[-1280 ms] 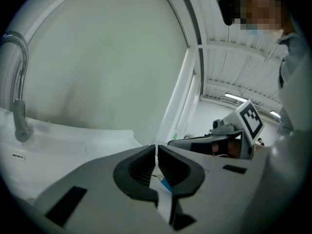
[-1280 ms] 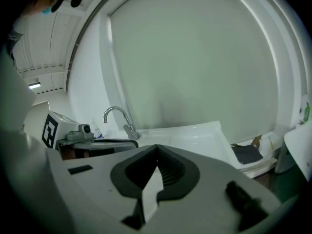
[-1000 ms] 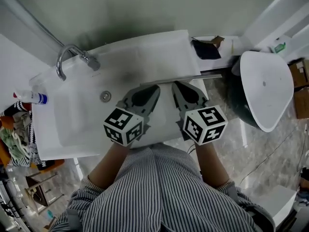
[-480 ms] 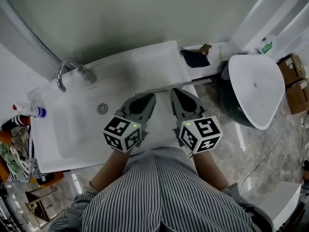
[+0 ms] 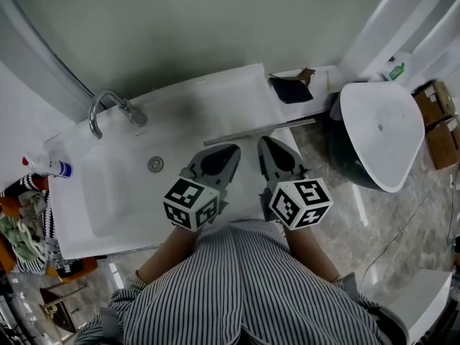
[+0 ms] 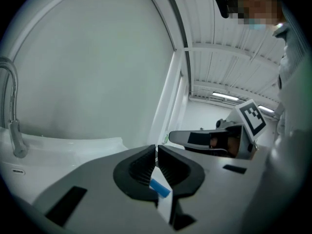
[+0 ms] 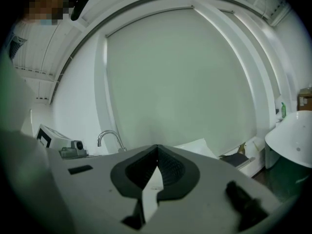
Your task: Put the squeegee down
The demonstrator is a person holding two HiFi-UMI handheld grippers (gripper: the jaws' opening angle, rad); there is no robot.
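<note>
Now, my left gripper (image 5: 231, 150): jaws pressed together, empty.
My right gripper (image 5: 264, 141): likewise closed, empty.
Squeegee (image 5: 259, 131): lying on the sink counter (image 5: 215, 95), just beyond my tips.

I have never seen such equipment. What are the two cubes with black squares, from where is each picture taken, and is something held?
A person holds a two-jaw tool in each hand: the left gripper and the right gripper; the cubes are parts of them. One picture comes from a head camera looking down, the other two from cameras on the grippers. Below is a white sink with a tap; a thin squeegee lies on it. Both grippers are shut and empty.
</note>
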